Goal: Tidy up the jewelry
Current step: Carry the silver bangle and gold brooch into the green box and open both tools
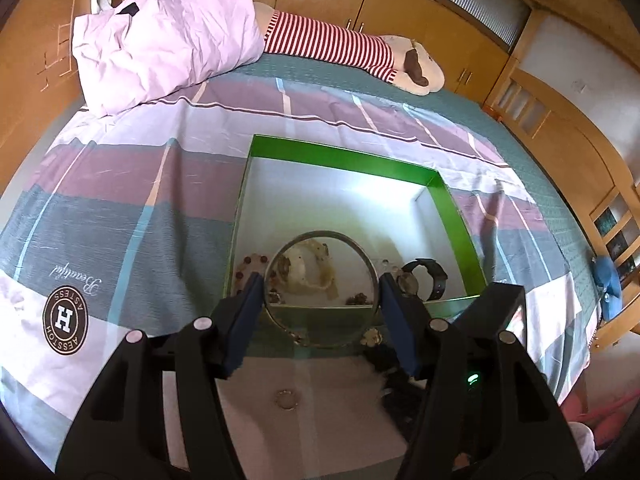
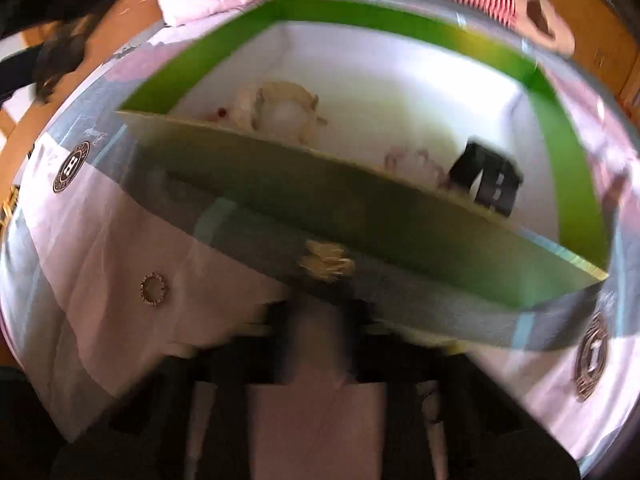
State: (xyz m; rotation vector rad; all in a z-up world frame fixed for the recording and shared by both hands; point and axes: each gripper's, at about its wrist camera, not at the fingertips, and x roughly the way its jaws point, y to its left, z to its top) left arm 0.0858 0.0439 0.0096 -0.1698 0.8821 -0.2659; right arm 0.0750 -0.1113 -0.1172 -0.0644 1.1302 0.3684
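Note:
My left gripper (image 1: 321, 286) is shut on a thin silver bangle (image 1: 320, 233), its pads pressing the hoop's two sides above the near wall of the green box (image 1: 344, 160). Inside the box lie a cream bracelet (image 1: 308, 268), a beaded bracelet (image 1: 248, 266) and a black watch (image 1: 430, 276). On the bedspread in front of the box lie a small gold flower piece (image 2: 328, 264) and a small ring (image 2: 154, 289). The right wrist view is blurred. My right gripper (image 2: 320, 312) sits low over the bedspread just short of the flower piece, shut, with nothing seen between its fingers.
The box stands on a patterned bedspread (image 1: 120, 208) on a bed. A pink pillow (image 1: 168, 40) and a striped plush toy (image 1: 340, 40) lie at the far side. Wooden cabinets (image 1: 560, 132) line the wall beyond. A dark fuzzy item (image 1: 396, 380) lies near the flower piece.

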